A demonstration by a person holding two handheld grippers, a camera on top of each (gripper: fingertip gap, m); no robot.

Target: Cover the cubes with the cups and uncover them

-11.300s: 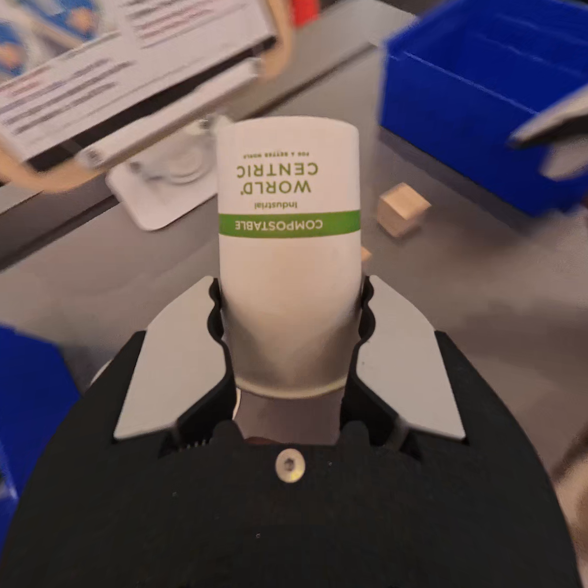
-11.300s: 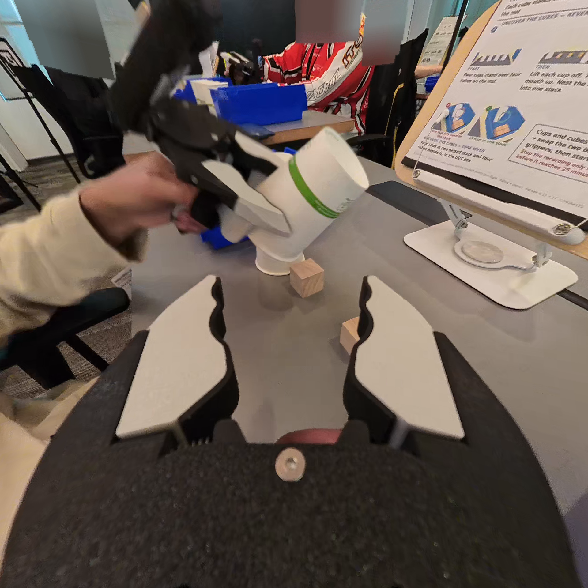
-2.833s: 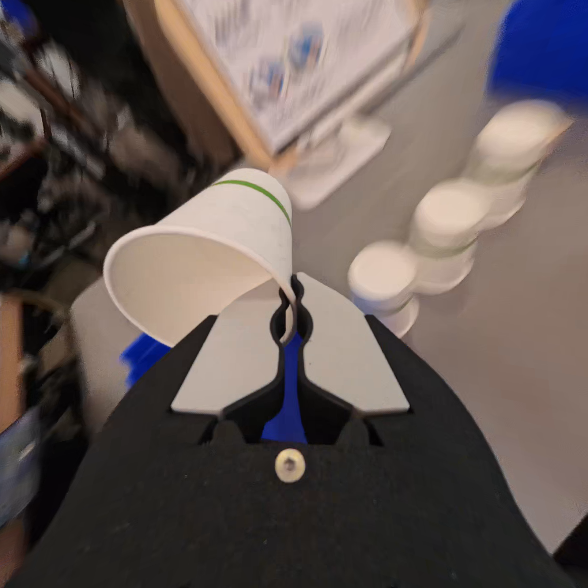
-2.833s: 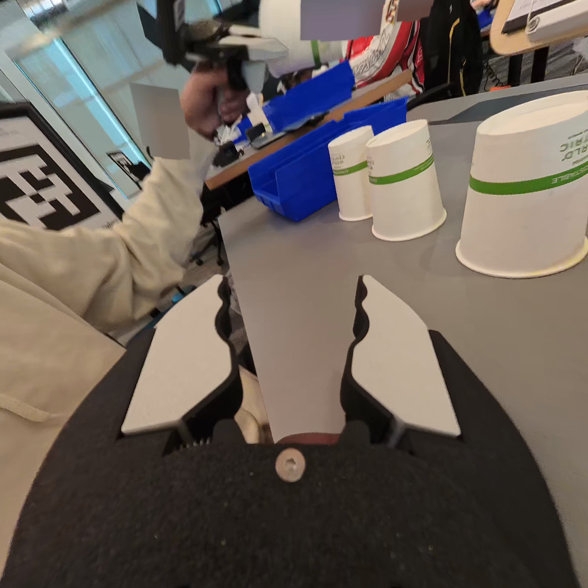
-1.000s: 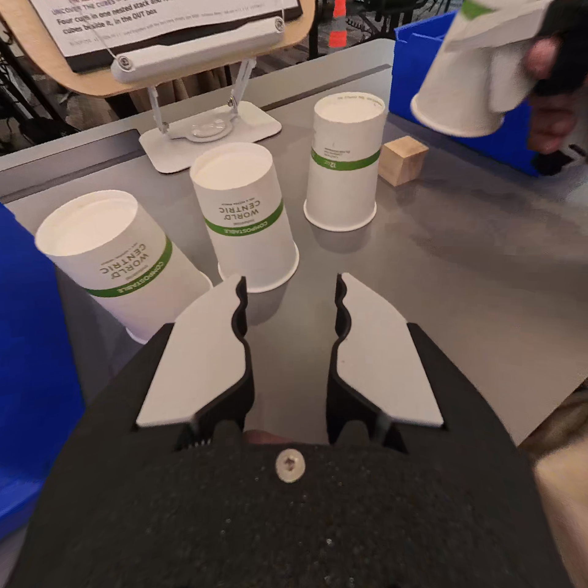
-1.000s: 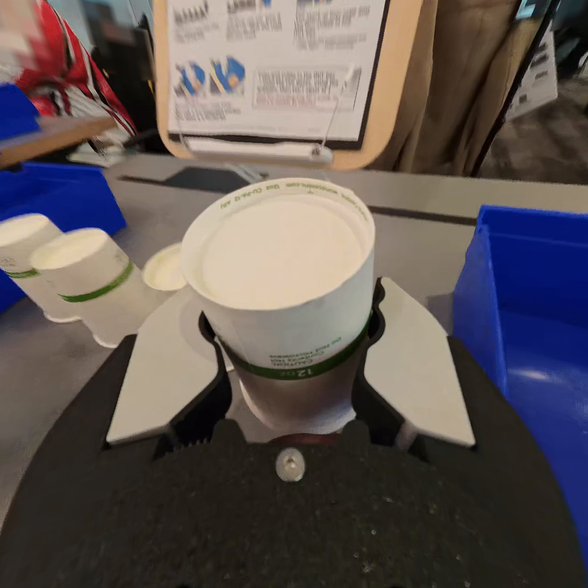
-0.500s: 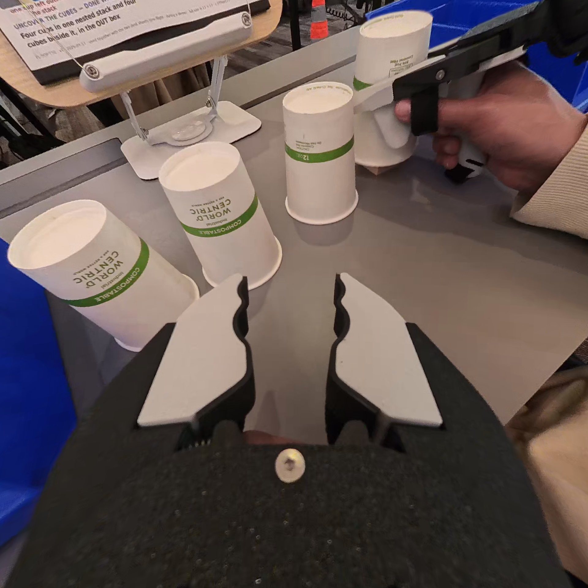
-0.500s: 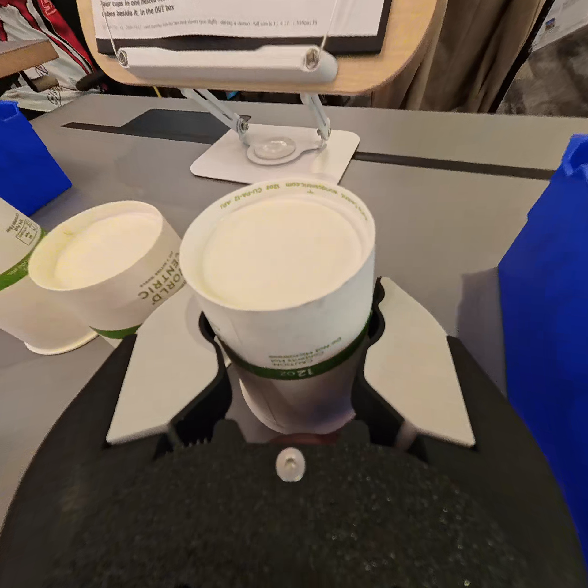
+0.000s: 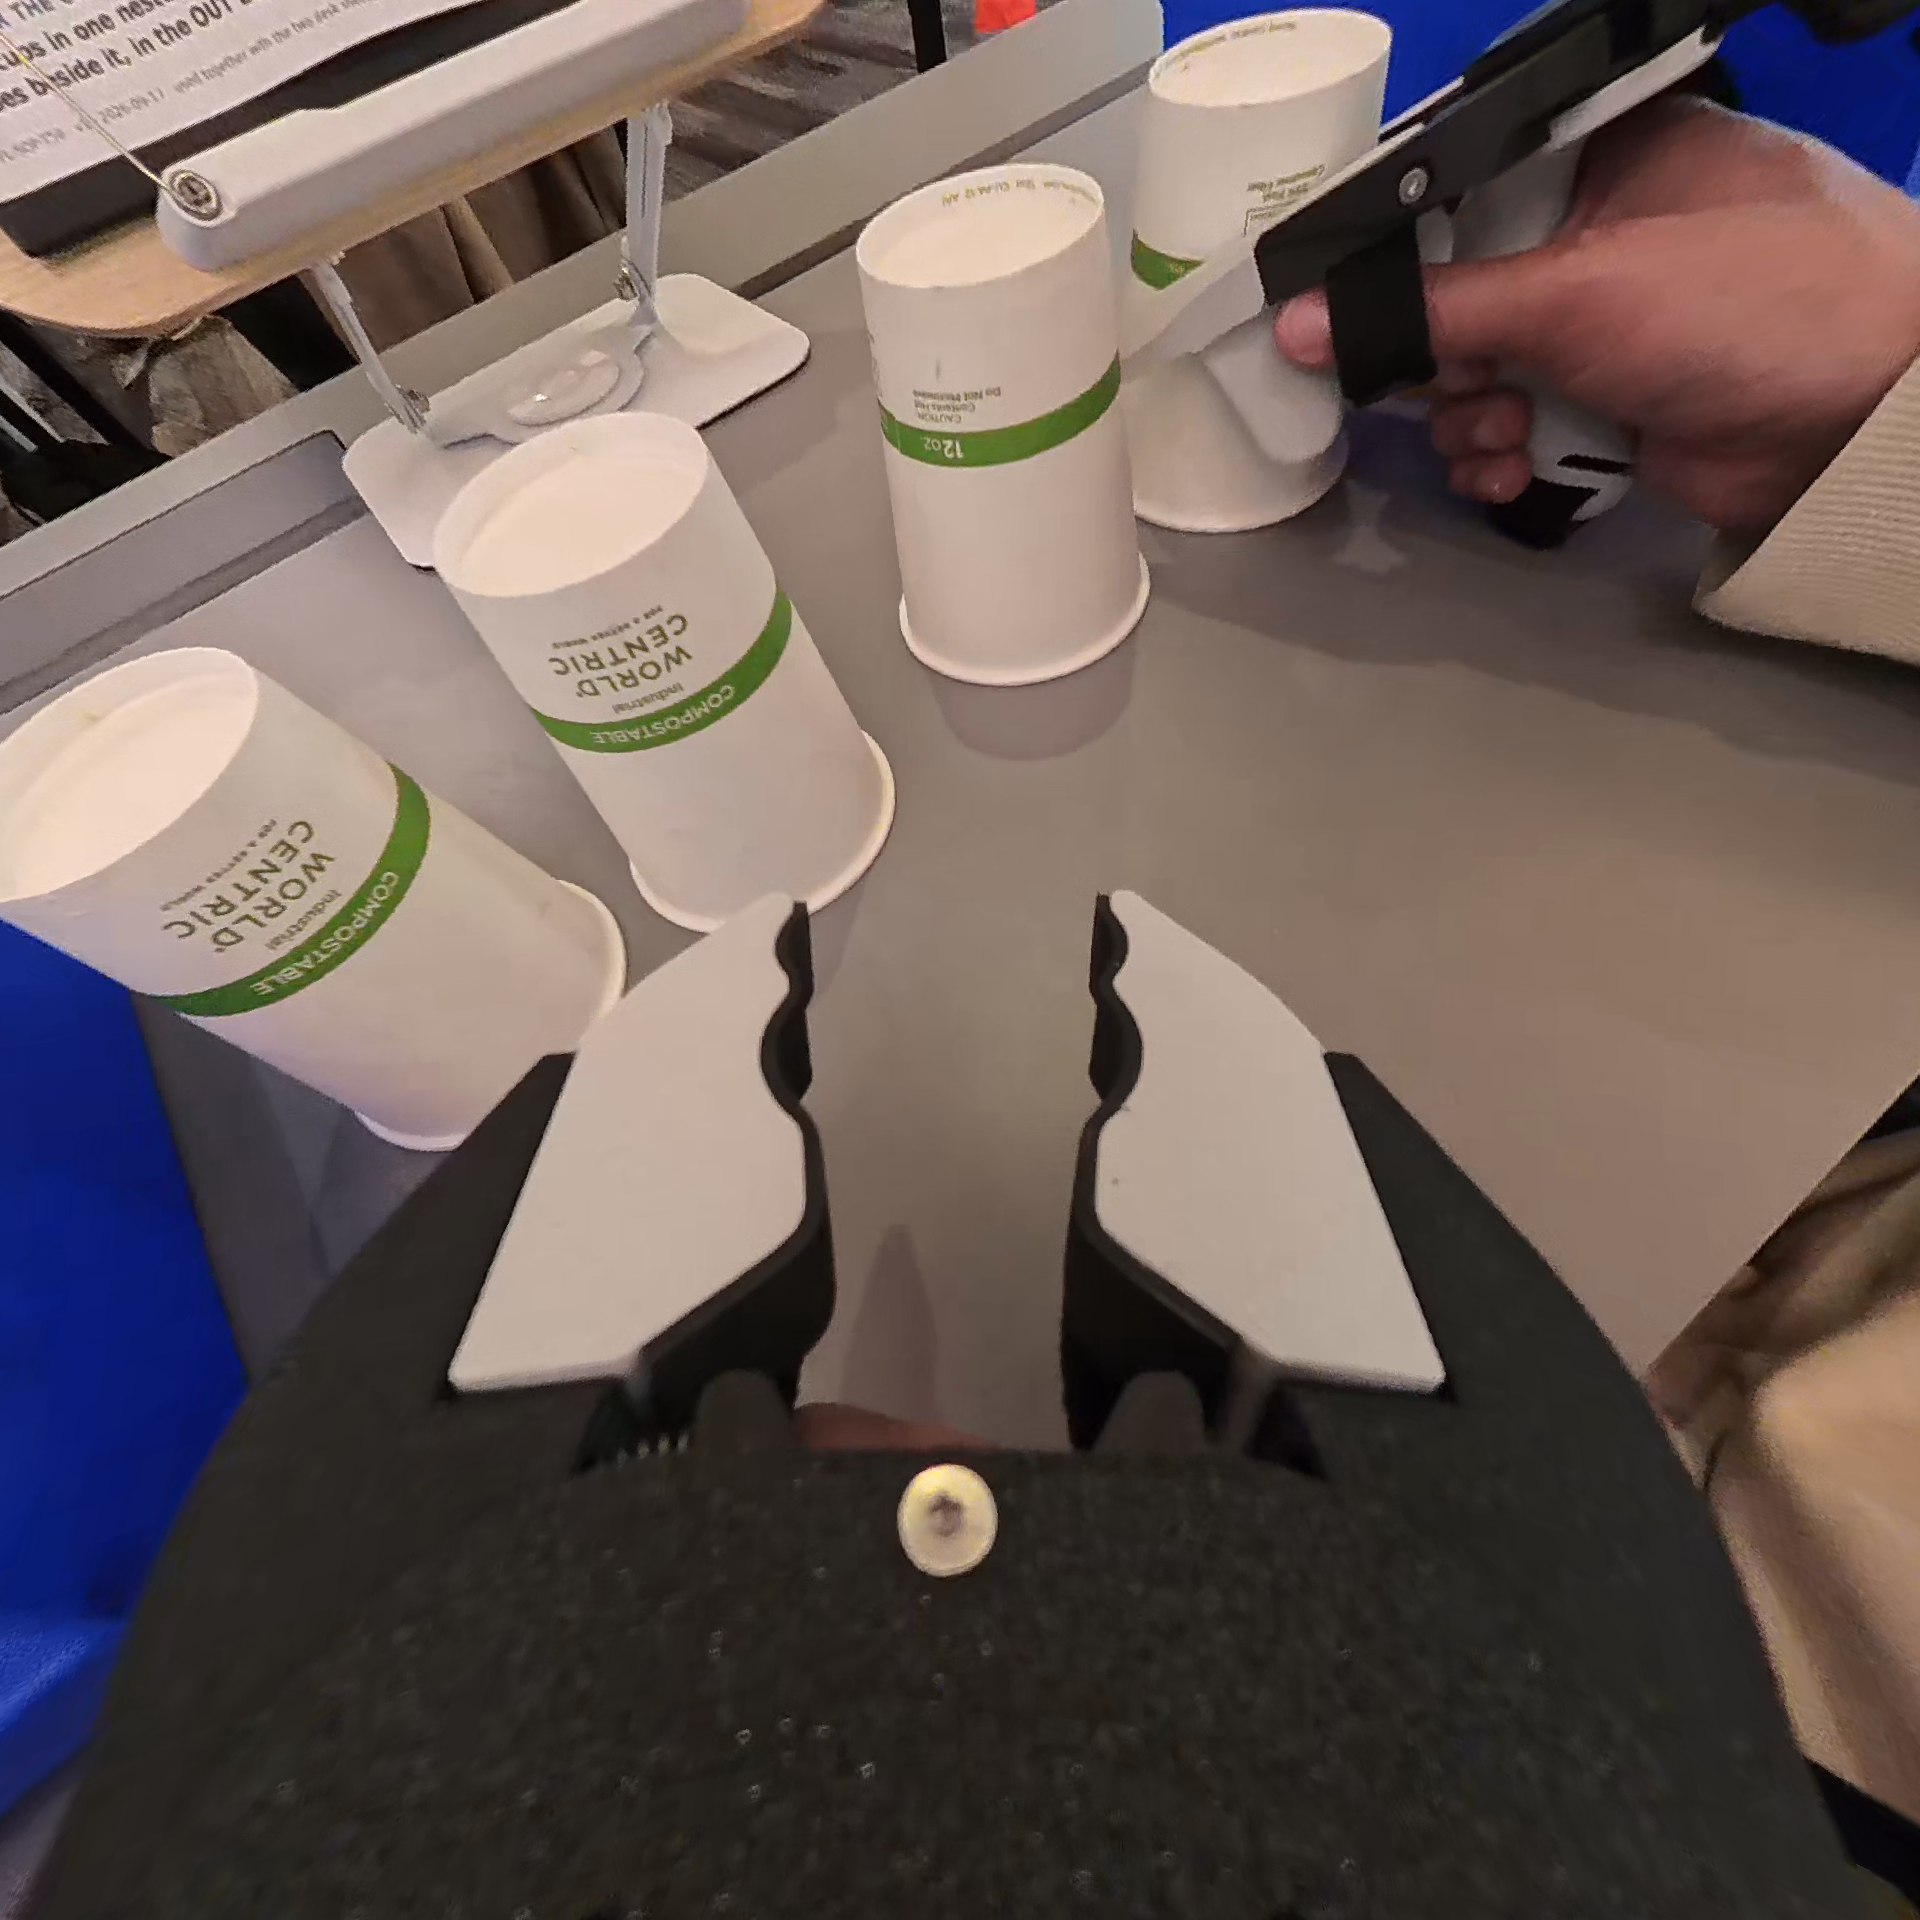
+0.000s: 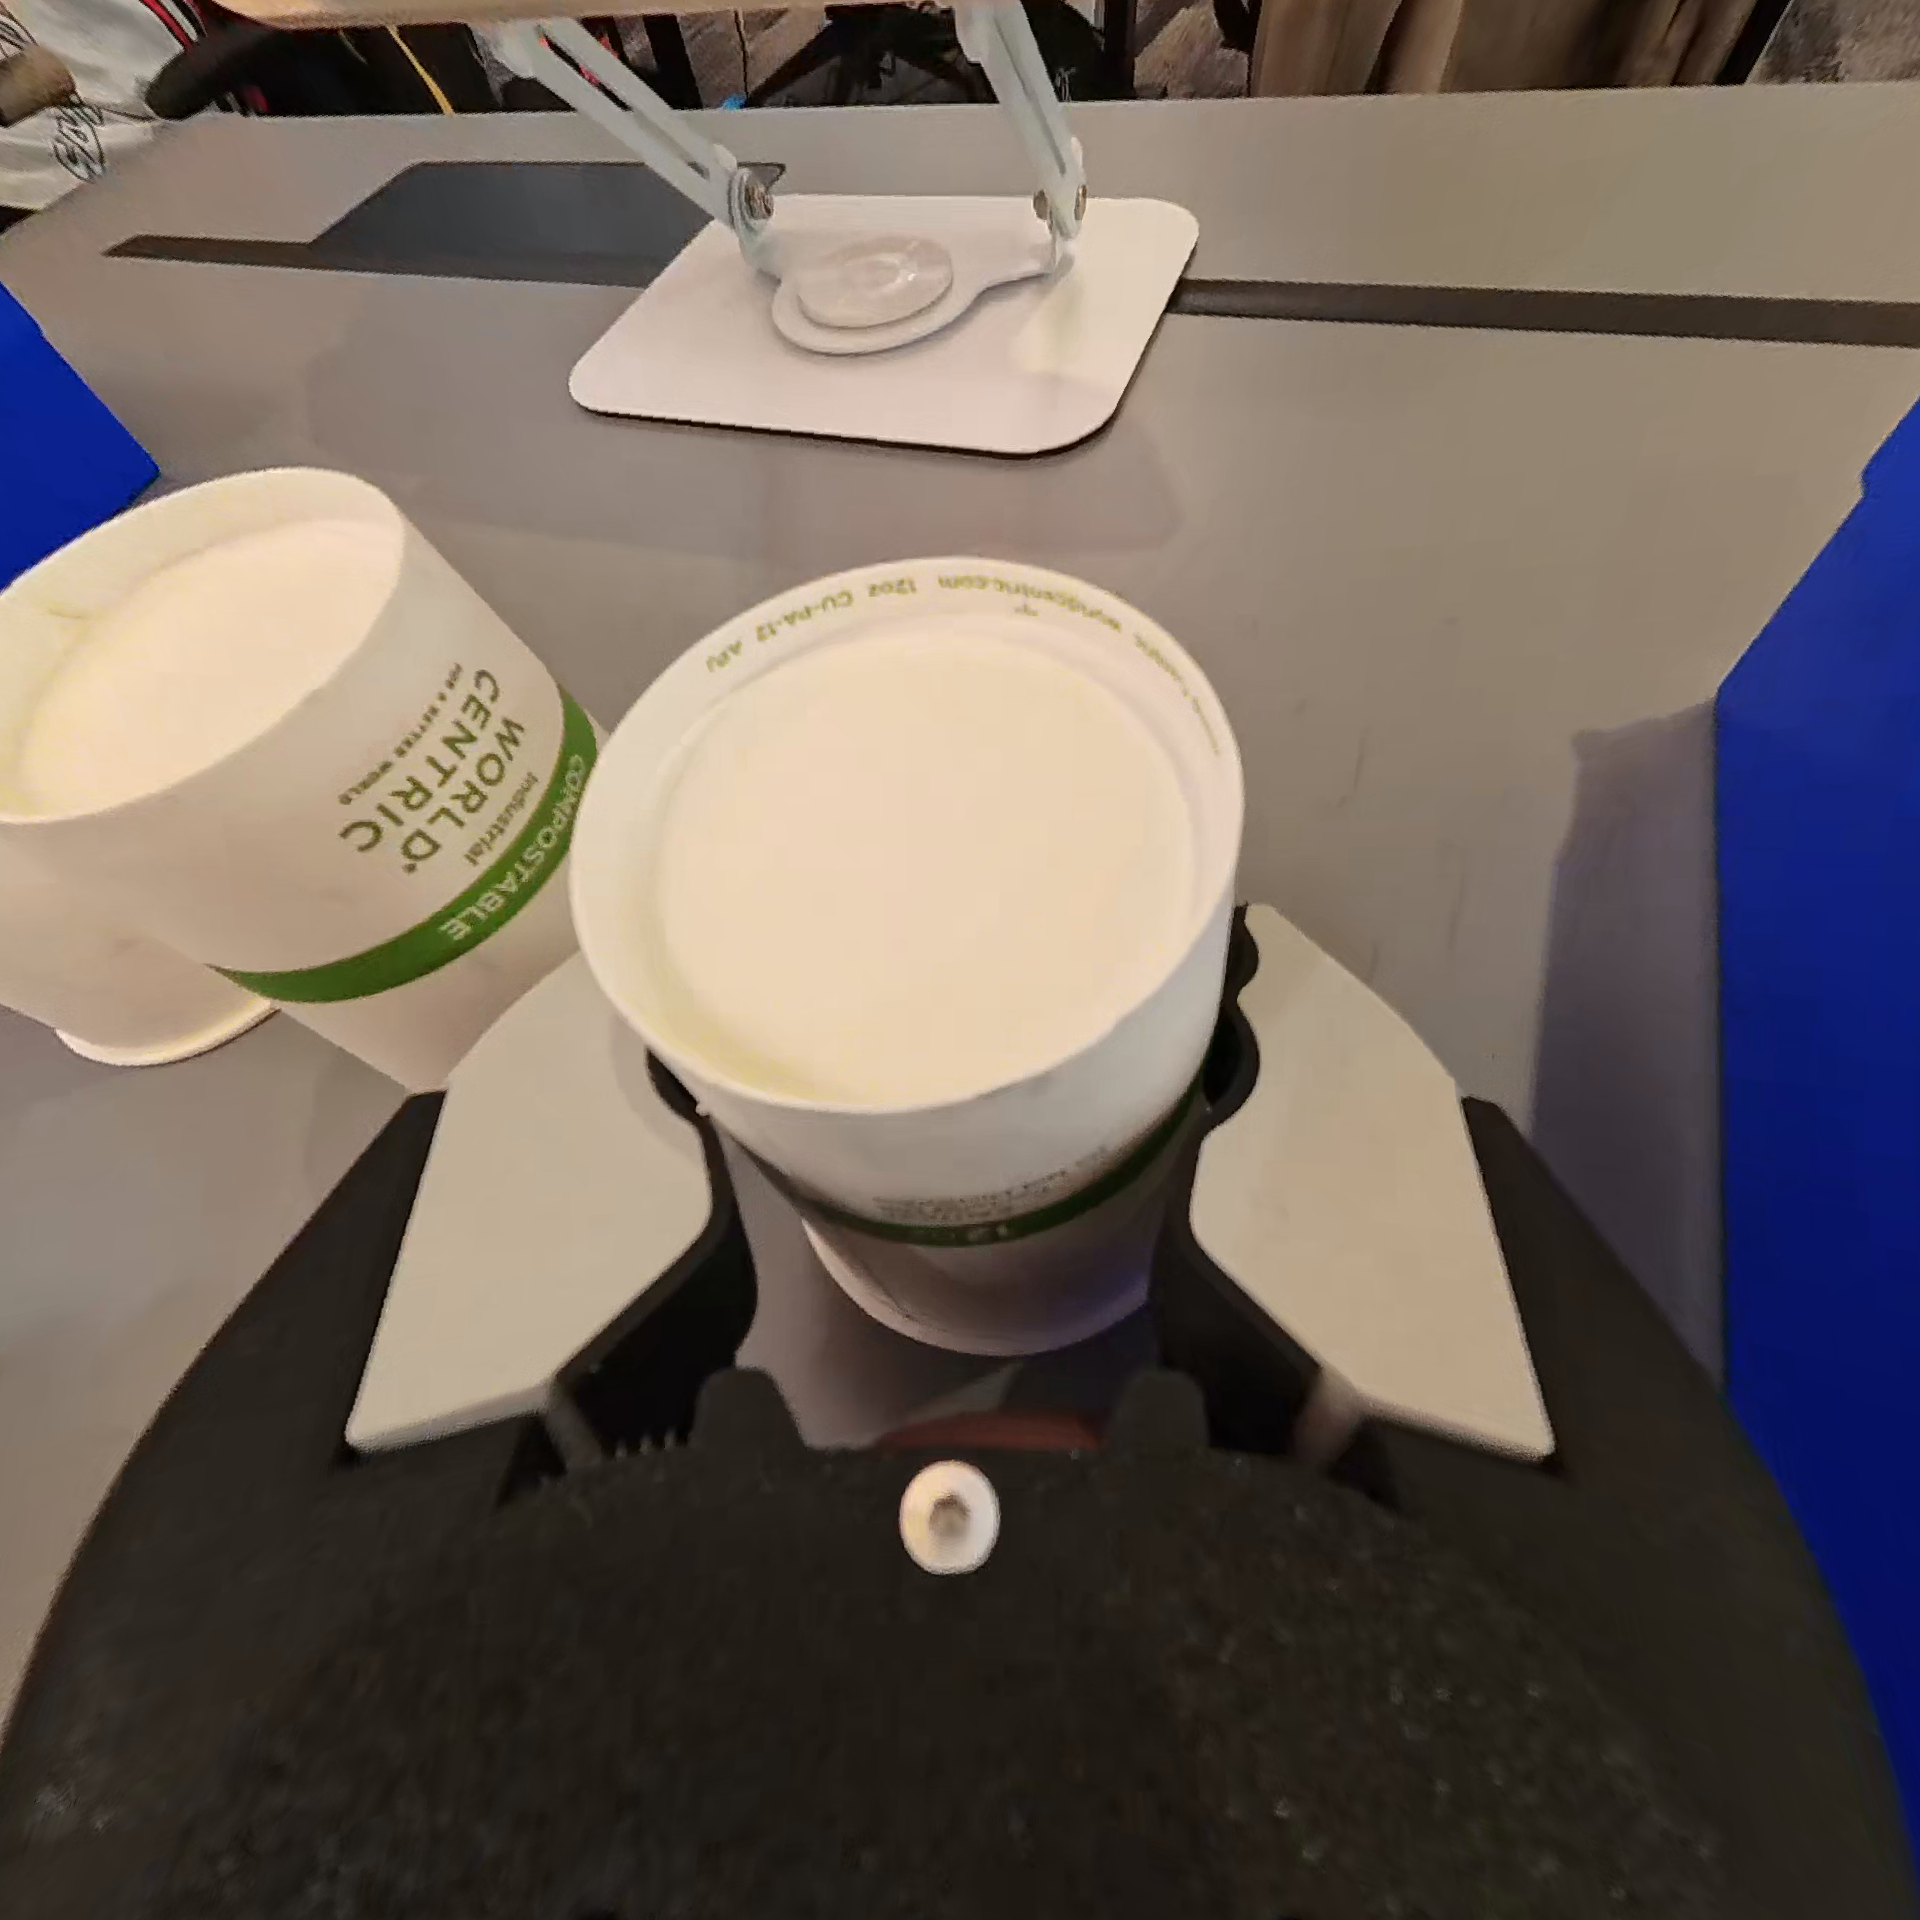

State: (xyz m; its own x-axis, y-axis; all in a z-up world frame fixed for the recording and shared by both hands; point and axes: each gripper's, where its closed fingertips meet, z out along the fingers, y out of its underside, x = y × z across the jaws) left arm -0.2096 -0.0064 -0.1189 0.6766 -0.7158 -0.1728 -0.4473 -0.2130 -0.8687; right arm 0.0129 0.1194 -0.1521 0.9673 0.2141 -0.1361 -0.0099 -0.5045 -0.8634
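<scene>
Right claw (image 10: 935,1081) pinches an upside-down paper cup (image 10: 914,883) standing on the table (left claw (image 9: 945,997) spread, empty); releasing crookedly could tip it onto the neighbouring cup (image 10: 260,769) just left.

Upside-down print marks the paper cups (image 9: 665,675) ahead of the left jaws, the held cup (image 10: 914,862) between the right jaws, and a sheet (image 9: 125,73) beyond.
</scene>
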